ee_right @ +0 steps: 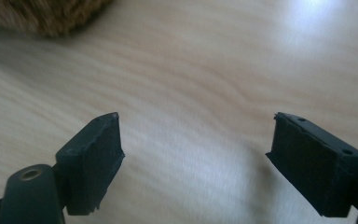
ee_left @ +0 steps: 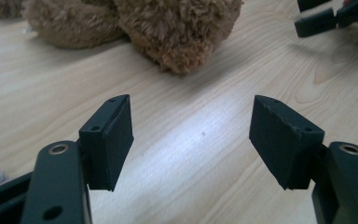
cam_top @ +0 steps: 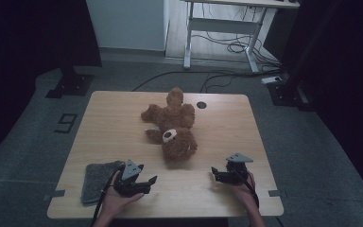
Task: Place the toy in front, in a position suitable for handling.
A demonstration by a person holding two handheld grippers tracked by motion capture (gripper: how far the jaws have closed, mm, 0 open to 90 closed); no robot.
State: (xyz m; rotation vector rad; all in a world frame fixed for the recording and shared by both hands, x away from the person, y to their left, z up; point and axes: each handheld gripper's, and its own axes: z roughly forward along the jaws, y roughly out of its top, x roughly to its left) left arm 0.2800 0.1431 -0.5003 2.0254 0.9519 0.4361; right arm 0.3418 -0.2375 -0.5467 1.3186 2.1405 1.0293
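Observation:
A brown teddy bear (cam_top: 172, 127) lies on its back in the middle of the wooden table (cam_top: 113, 123), head toward me. My left gripper (cam_top: 150, 182) rests near the front edge, left of the bear's head, held by a hand. In the left gripper view its jaws (ee_left: 191, 140) stand wide open over bare wood, with the bear's fur (ee_left: 177, 28) ahead and the other gripper (ee_left: 326, 21) at the top right. My right gripper (cam_top: 214, 173) sits at the front right, pointing left, open too. The right gripper view has its open gripper (ee_right: 196, 154) above bare tabletop and a bit of fur (ee_right: 46, 16) at the top left.
A grey cloth (cam_top: 97, 179) lies at the table's front left corner, beside my left hand. A small round hole (cam_top: 201, 105) marks the table near the bear's far side. Beyond the table stand a white desk frame (cam_top: 227, 33), floor cables and dark stands.

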